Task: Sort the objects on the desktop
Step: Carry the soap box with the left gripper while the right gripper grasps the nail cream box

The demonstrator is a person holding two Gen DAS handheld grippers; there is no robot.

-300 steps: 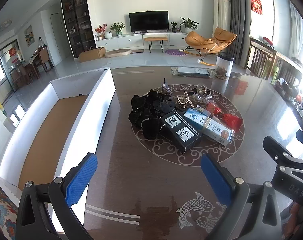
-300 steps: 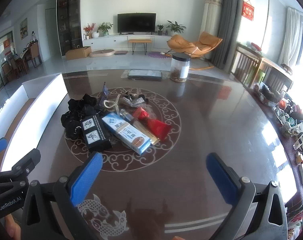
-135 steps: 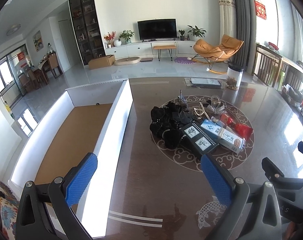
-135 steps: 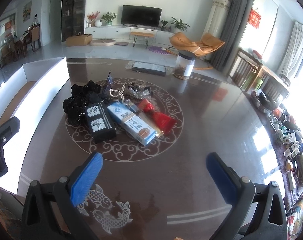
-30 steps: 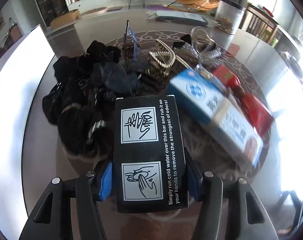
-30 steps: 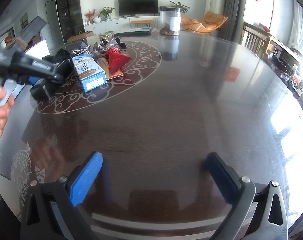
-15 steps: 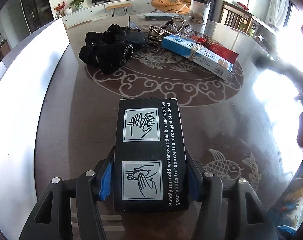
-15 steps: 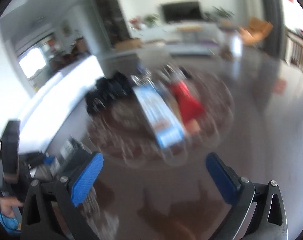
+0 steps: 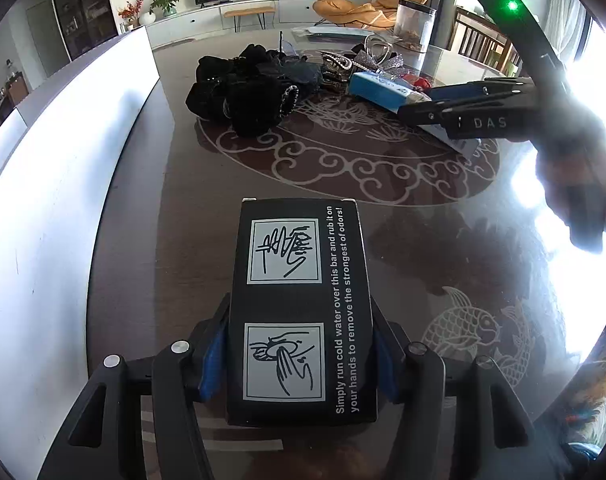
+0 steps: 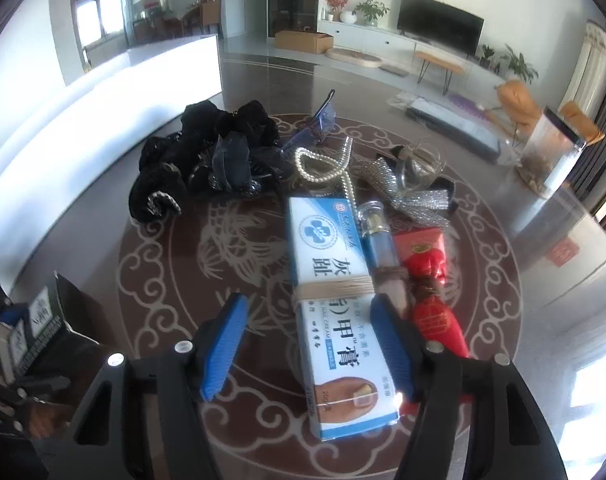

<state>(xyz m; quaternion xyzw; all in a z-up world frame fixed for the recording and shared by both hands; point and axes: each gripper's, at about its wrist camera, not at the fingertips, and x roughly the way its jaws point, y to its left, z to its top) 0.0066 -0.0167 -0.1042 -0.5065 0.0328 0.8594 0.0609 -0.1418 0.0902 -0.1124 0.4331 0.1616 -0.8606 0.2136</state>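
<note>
The left gripper point(image 9: 301, 344) points steeply down at the dark table point(image 9: 403, 240), and its blue pads point(image 9: 211, 360) press on both long sides of the black box point(image 9: 301, 304), which it holds part-way open around the near half. The box lies flat between the fingers with its printed face up and its far end sticking out ahead of the claw. To the left of the claw runs the white wall of a big open carton point(image 9: 63, 200). Ahead and a little left lies a heap of black hair ties point(image 9: 239, 92); ahead and right is the right gripper point(image 9: 463, 114), seen side-on in a person's hand point(image 9: 575, 184), reaching over the blue and white box point(image 9: 379, 88).

In the right wrist view the right gripper point(image 10: 307, 344) tilts down over the blue and white box point(image 10: 335, 312), with its jaws closing. The box lies lengthwise between the two blue pads point(image 10: 391, 344): the right pad is at its edge, and the left pad point(image 10: 225, 344) stands clear of it with bare table between. Just right of the claw lie a small clear bottle point(image 10: 377, 236) and a red packet point(image 10: 435, 304). Farther ahead are a pearl strand point(image 10: 323, 166) and a silver bow point(image 10: 407, 192), with the black hair ties ahead to the left. Far left of the claw, low down, the black box shows in the left gripper.
</note>
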